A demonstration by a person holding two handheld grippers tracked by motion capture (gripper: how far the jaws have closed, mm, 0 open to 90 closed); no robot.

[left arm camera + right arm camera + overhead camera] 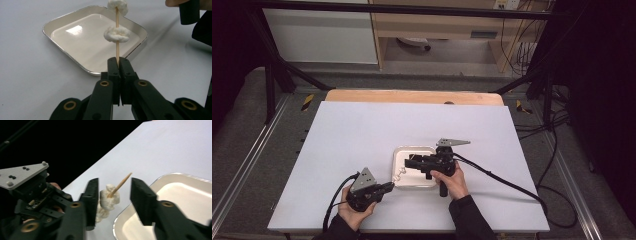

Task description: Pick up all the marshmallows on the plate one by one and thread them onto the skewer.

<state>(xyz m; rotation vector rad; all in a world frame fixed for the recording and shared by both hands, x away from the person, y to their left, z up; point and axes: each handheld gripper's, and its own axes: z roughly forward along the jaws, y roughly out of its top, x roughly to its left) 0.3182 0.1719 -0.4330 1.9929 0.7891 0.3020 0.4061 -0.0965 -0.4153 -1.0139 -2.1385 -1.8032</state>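
Wooden skewer (117, 37), thin and brittle, carries soft white dough-like lumps (117, 34) above the tray (75, 62), centre frame. My left gripper (119, 60) clamps its base; my right gripper (113, 192) stands parted around the top lump, which I'd pinch gently.

Tray (414, 151) — perhaps skewer (399, 174) — between tools

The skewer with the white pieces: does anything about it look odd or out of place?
Nothing stands out. The skewer is clamped upright in the left hand-held gripper, two white pieces threaded on it over the empty tray. The right hand-held gripper brackets its tip, open.
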